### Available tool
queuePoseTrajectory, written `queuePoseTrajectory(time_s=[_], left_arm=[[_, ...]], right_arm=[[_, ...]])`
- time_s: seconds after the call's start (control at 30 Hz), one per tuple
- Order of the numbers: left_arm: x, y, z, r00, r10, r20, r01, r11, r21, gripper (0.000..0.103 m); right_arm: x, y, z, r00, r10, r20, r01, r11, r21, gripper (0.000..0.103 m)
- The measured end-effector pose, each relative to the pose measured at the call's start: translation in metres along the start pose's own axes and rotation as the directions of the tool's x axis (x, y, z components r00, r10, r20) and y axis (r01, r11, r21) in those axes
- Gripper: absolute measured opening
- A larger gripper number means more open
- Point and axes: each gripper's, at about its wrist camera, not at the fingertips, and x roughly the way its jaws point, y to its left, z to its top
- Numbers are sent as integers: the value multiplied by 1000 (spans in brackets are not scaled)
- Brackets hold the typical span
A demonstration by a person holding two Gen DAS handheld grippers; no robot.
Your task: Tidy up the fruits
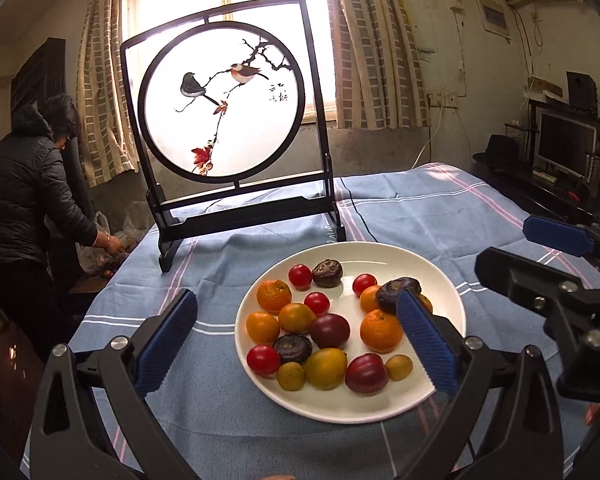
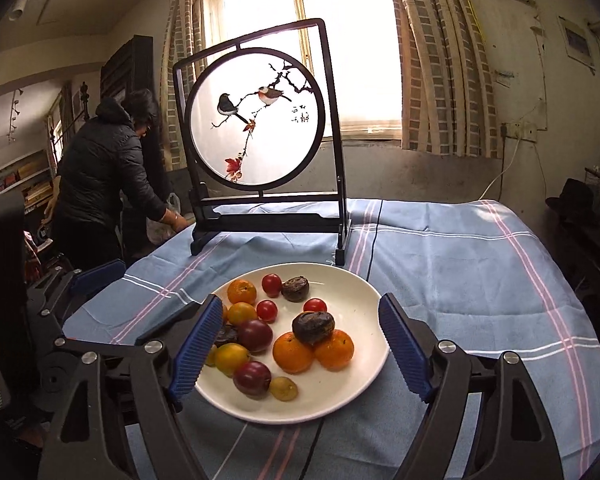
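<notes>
A white plate [image 1: 440, 292] on the blue cloth holds several mixed fruits: oranges [image 1: 381, 330], red cherry tomatoes [image 1: 300, 275], dark plums [image 1: 329, 330], brown wrinkled fruits [image 1: 327, 273] and yellow ones [image 1: 325, 368]. My left gripper [image 1: 296, 330] is open and empty, hovering over the plate's near side. The plate also shows in the right wrist view [image 2: 360, 300], with an orange [image 2: 293, 352] and a brown fruit [image 2: 313, 327] stacked on two oranges. My right gripper [image 2: 300, 344] is open and empty above the plate. The right gripper's fingers [image 1: 556, 236] show at the right of the left wrist view.
A black framed bird screen [image 1: 224, 100] stands behind the plate on the blue striped tablecloth [image 1: 420, 208]. A person in a black jacket [image 1: 24, 184] bends over bags at the table's left edge. A monitor [image 1: 564, 148] stands at the right.
</notes>
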Motion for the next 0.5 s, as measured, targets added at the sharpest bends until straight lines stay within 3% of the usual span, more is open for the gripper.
queuePoseTrajectory(time_s=[0.13,0.33,0.4,0.5], left_arm=[[10,6,-11,998,27,-49,-29,999,-35,98],[22,15,-19,991,130,-45,-131,991,-18,98],[24,21,-19,991,123,-53,-125,991,-37,98],[25,23,-18,991,119,-54,-122,992,-41,98]], right_arm=[[-5,3,-10,1000,9,17,-9,1000,12,85],[-9,18,-19,996,-71,57,75,995,-73,86],[-12,23,-20,989,-117,95,126,987,-97,95],[-13,25,-22,981,-148,126,163,980,-117,99]])
